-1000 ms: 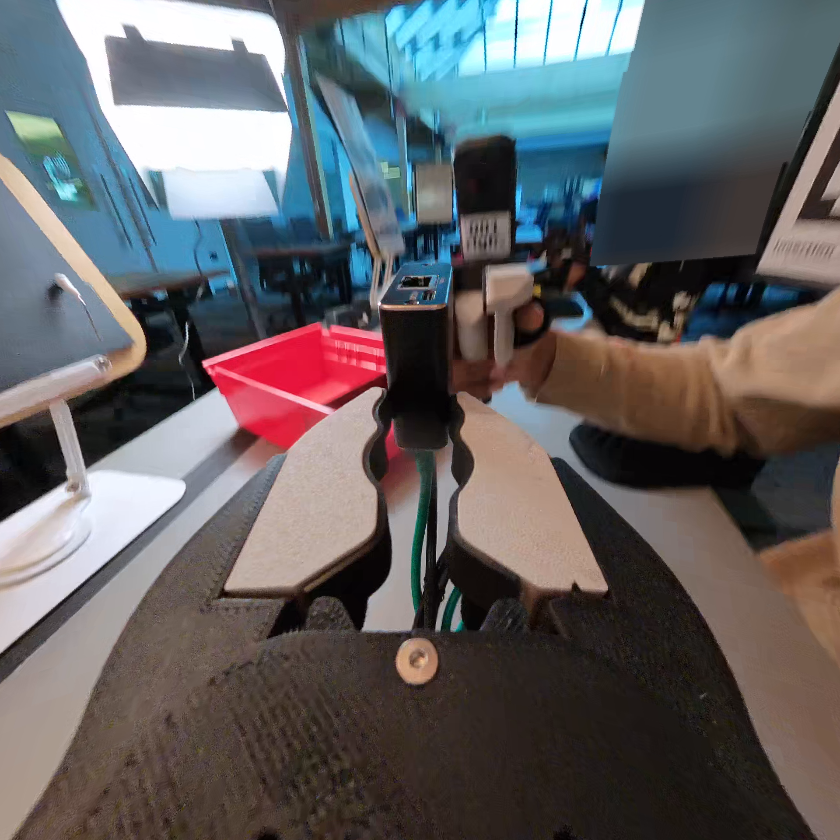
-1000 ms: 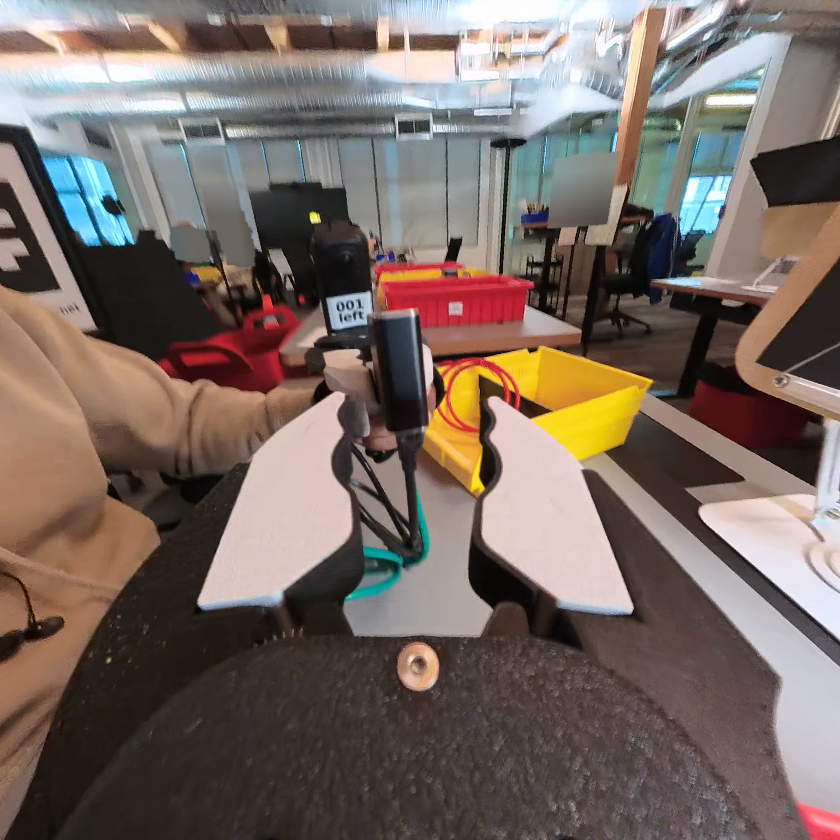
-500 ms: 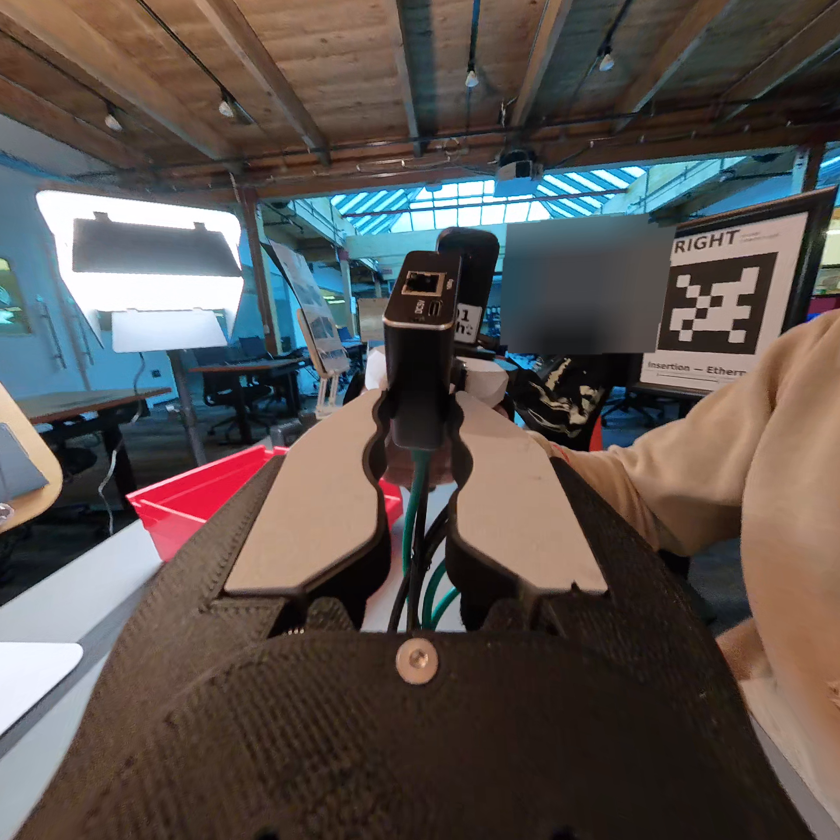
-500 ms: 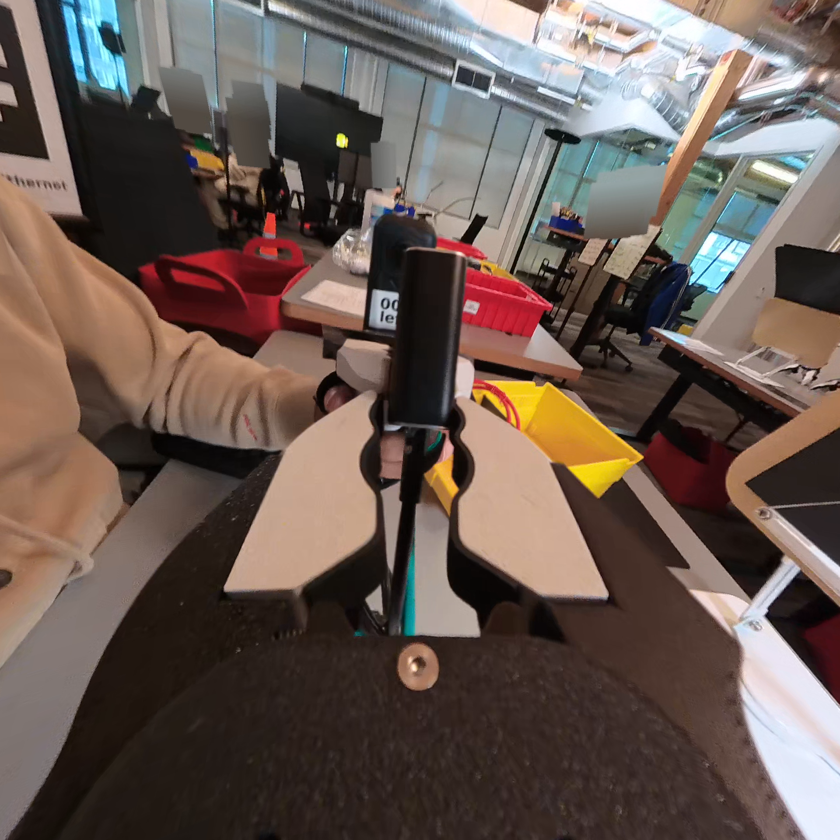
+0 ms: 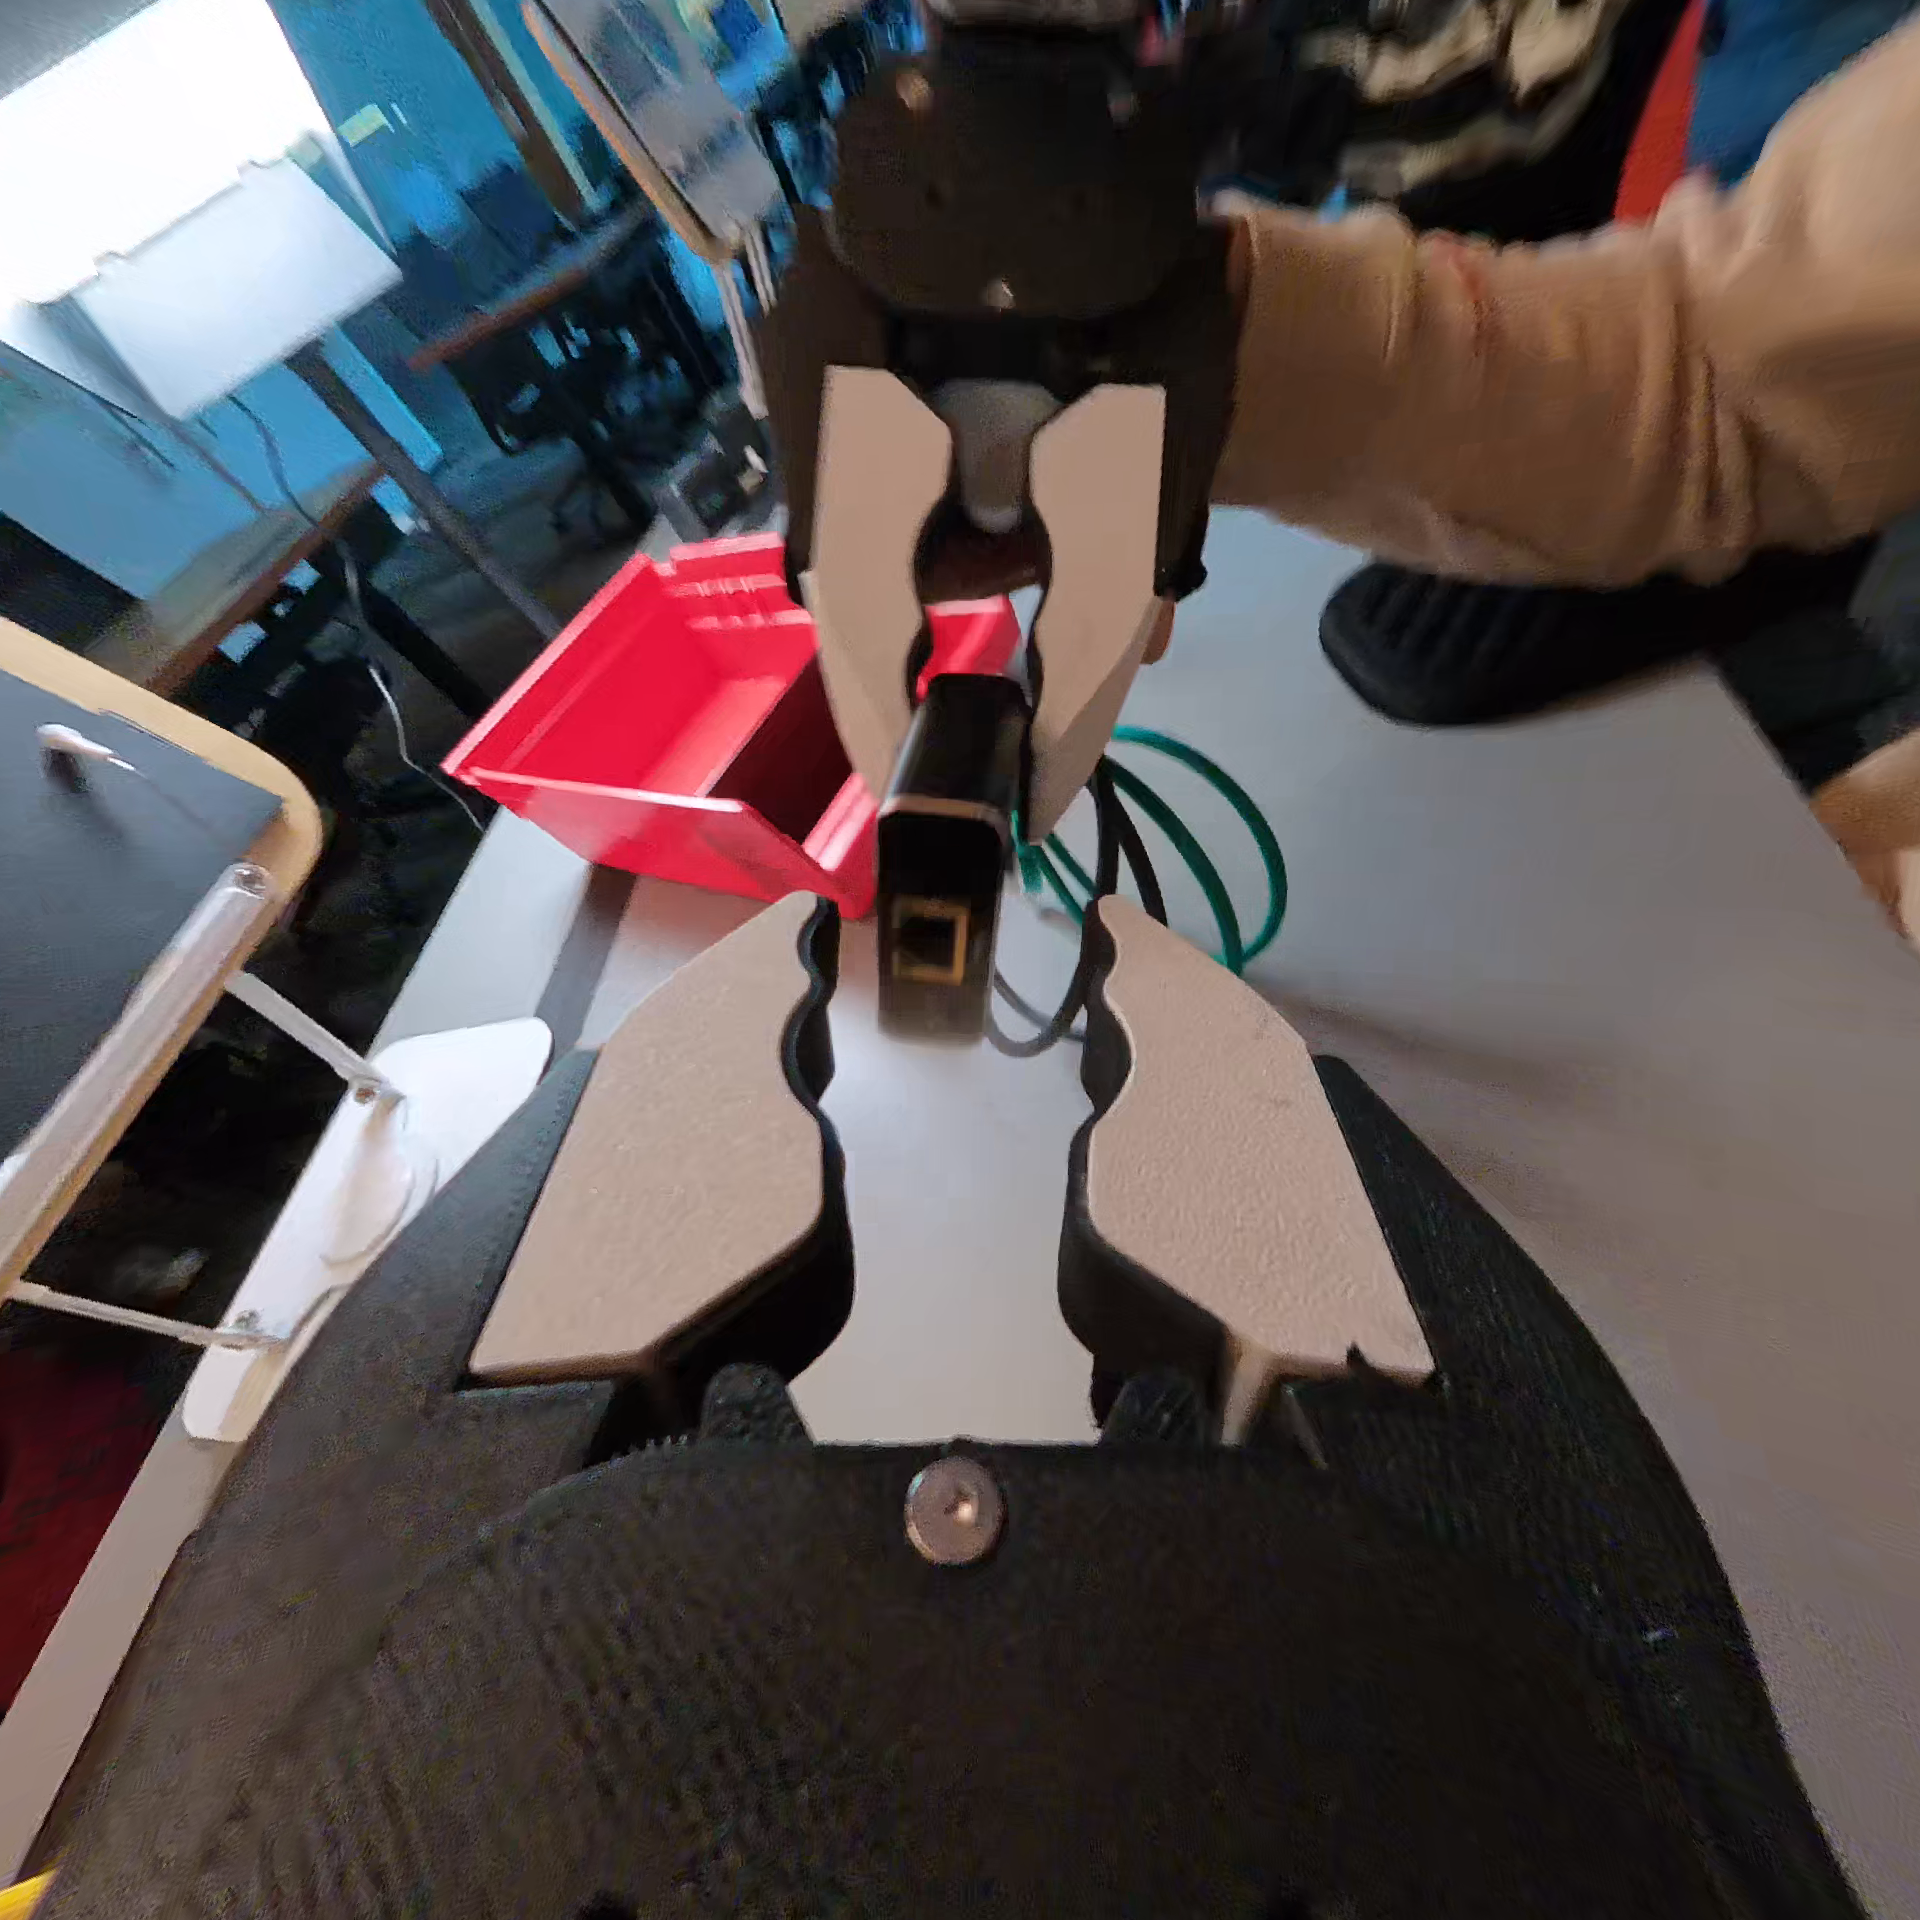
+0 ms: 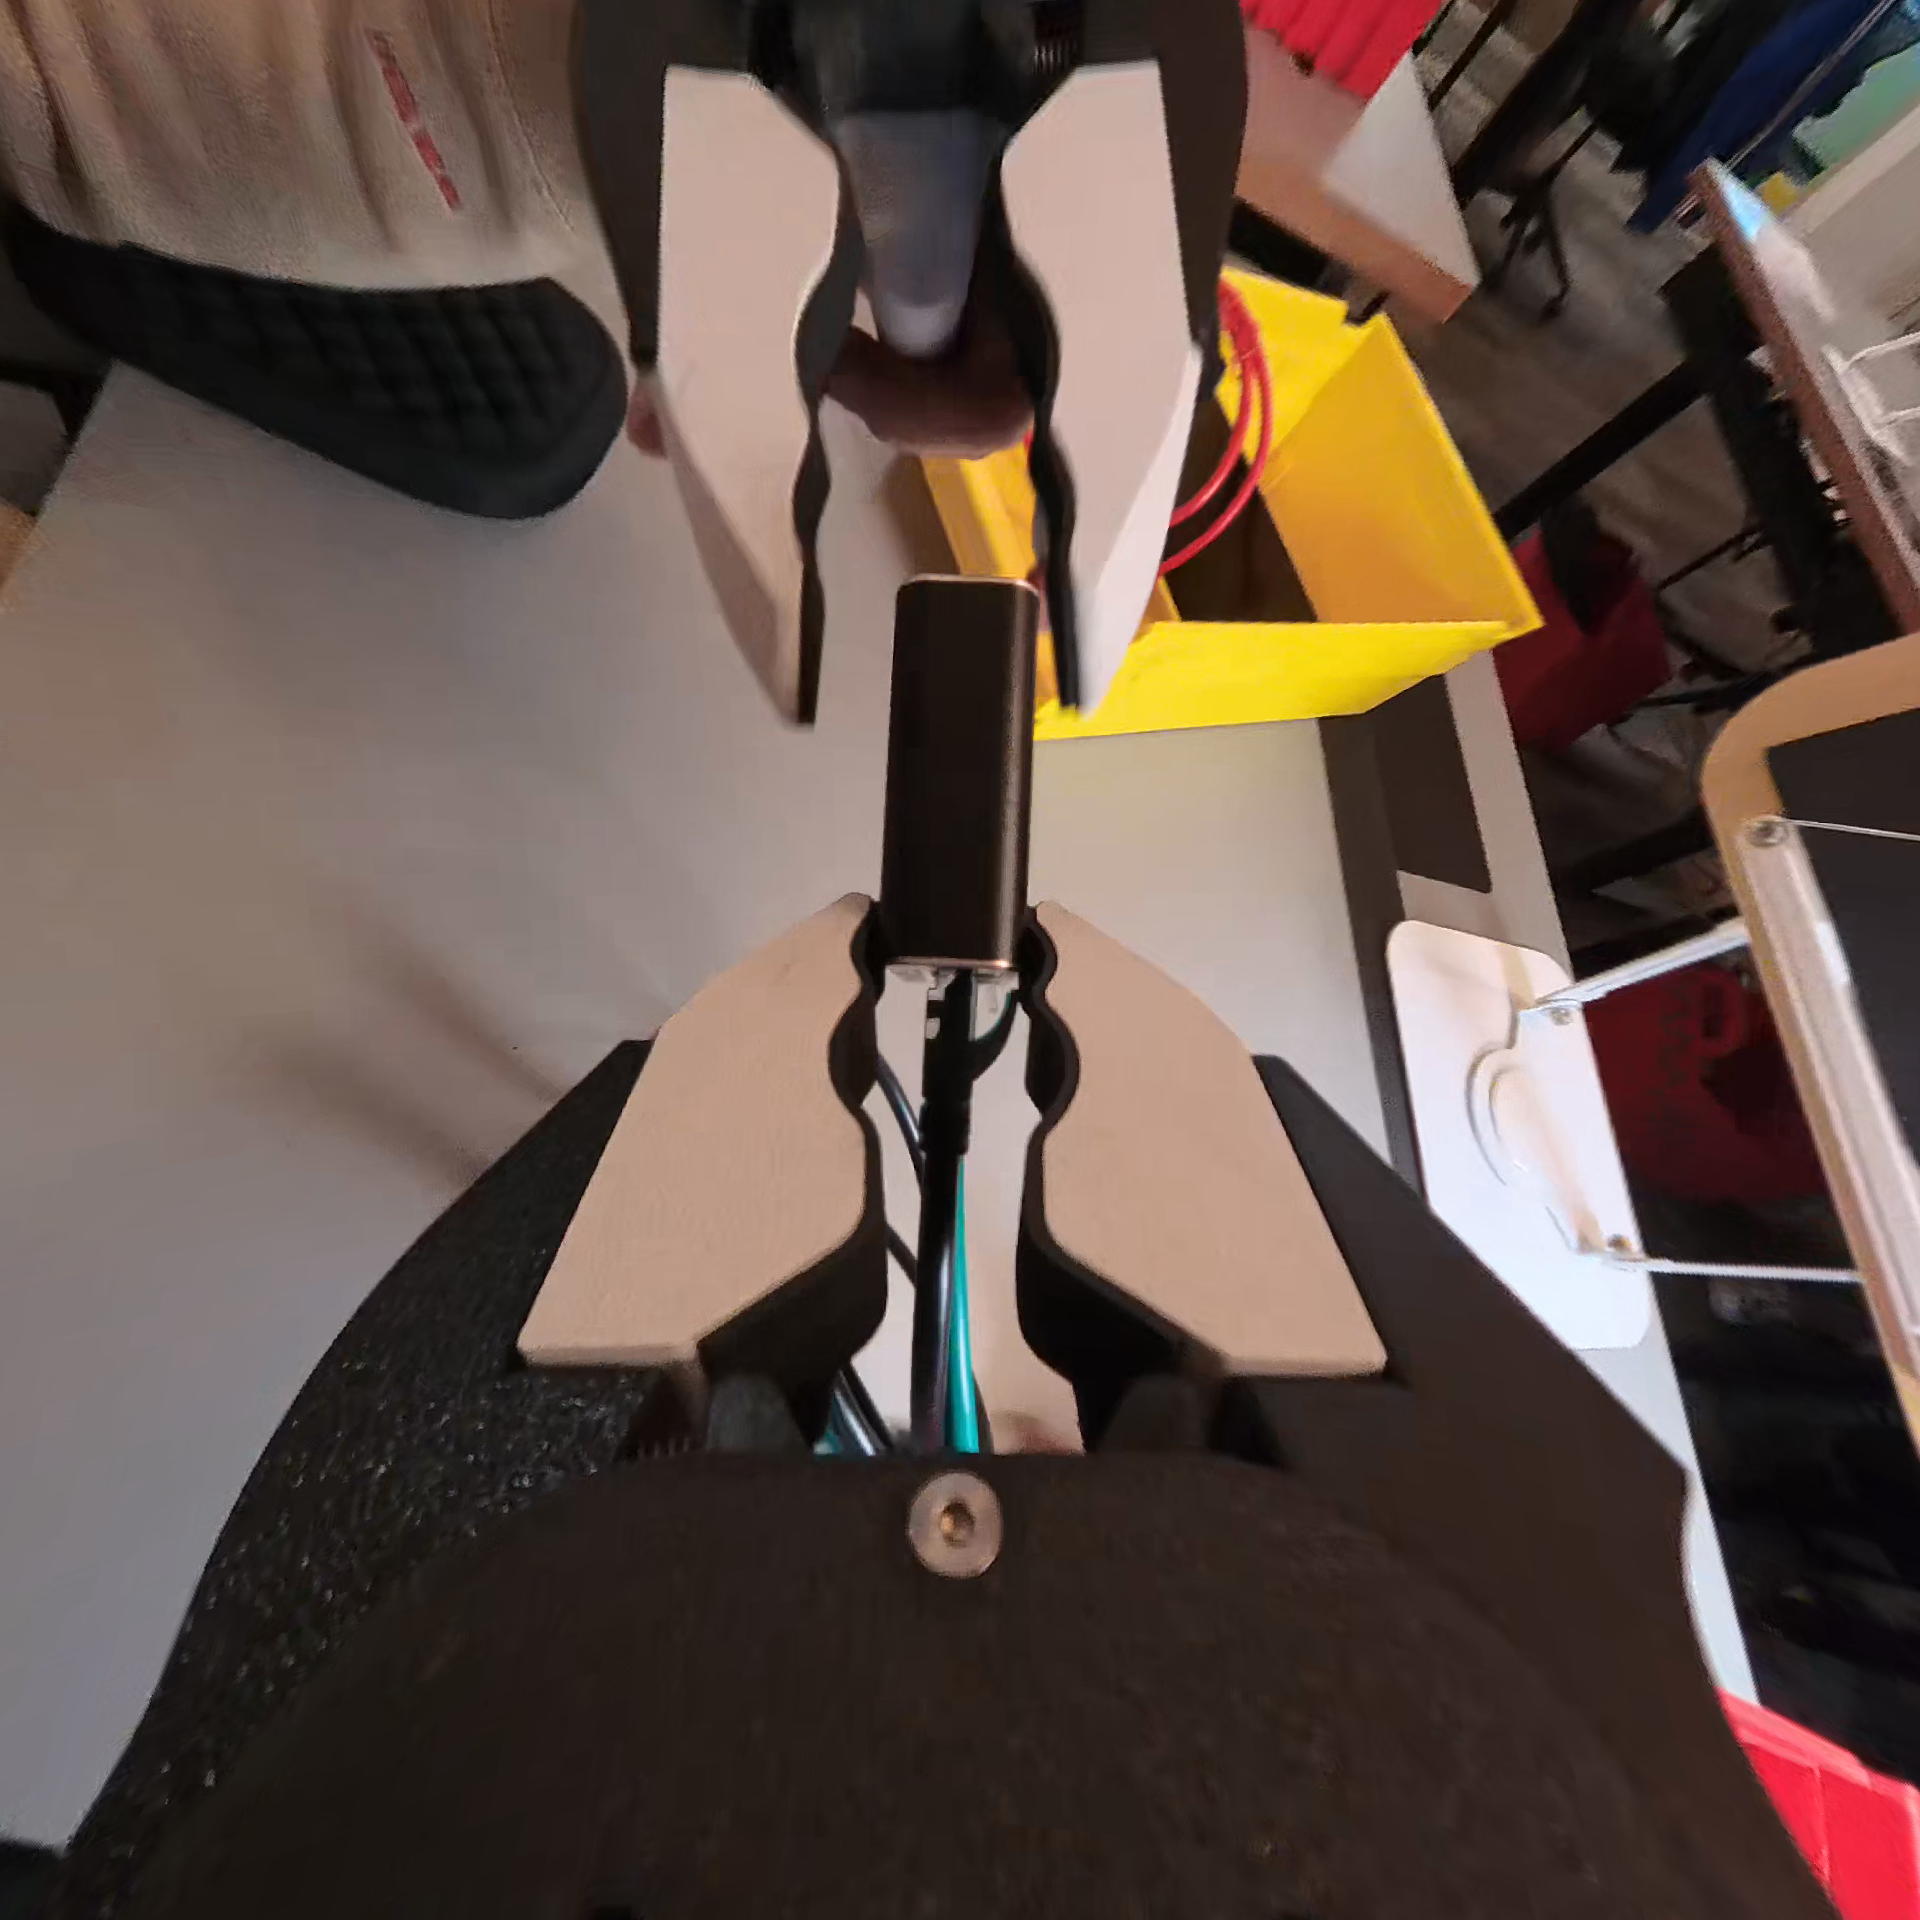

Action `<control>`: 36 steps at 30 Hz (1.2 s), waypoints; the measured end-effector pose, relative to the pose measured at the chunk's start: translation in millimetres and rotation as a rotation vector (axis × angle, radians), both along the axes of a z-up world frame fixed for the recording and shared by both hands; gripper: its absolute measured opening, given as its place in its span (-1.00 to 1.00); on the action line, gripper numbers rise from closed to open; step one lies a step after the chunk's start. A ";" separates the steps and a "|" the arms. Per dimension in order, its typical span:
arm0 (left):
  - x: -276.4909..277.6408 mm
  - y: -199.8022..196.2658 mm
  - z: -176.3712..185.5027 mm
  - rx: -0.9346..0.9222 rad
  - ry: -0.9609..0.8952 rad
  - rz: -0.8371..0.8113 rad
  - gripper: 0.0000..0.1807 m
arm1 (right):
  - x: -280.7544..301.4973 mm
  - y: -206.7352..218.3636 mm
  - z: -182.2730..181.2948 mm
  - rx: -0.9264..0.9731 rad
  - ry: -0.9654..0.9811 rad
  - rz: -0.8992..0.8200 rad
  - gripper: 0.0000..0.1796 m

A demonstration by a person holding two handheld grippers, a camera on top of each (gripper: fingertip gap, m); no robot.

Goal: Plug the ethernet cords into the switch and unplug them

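The switch (image 6: 956, 790) is a small black box held above the grey table (image 6: 364, 831). My right gripper (image 6: 956, 925) is shut on its near end. A black cord (image 6: 951, 1091) runs into that end, with a green cord (image 6: 961, 1299) beside it. In the left wrist view the switch (image 5: 940, 883) shows an empty port facing the camera. My left gripper (image 5: 956, 935) is open, its fingertips either side of the switch and apart from it. The right gripper (image 5: 961, 790) grips it from the far side. The green cord (image 5: 1216, 831) loops on the table.
A red bin (image 5: 675, 727) stands behind the switch in the left wrist view. A yellow bin (image 6: 1351, 582) holds a red cable (image 6: 1236, 416). A tablet on a white stand (image 6: 1507, 1091) sits at the table edge. A person's beige sleeve (image 5: 1558, 364) reaches in. The tips of both grippers are at nearly the same place.
The left gripper held the switch, then the right closed on it too. Now the left has opened and let go. Both views have tilted down toward the table.
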State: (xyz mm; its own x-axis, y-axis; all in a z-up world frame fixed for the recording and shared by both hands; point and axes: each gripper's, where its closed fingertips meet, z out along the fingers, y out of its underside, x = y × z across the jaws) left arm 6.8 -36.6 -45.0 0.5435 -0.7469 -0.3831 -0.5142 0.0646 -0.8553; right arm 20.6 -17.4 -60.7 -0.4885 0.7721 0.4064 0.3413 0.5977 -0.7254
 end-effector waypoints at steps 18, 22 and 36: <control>-3.3 -5.3 41.2 0.118 -0.419 -0.126 -0.72 | 2.2 2.3 24.6 -0.316 0.199 0.114 -0.46; -7.5 -9.0 54.2 0.135 -0.529 -0.152 -0.72 | -9.7 5.5 1.5 -0.353 0.154 0.102 -0.53; -16.2 16.6 -9.9 0.083 -0.125 0.013 -0.72 | 13.8 35.9 12.8 0.006 0.133 -0.031 -0.92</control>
State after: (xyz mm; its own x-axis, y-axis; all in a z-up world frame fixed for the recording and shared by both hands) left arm -9.4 -20.0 -55.0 0.6003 -0.7080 -0.3718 -0.4055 0.1313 -0.9046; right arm 34.4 18.5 -47.9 -0.4055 0.7837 0.4705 0.2605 0.5925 -0.7623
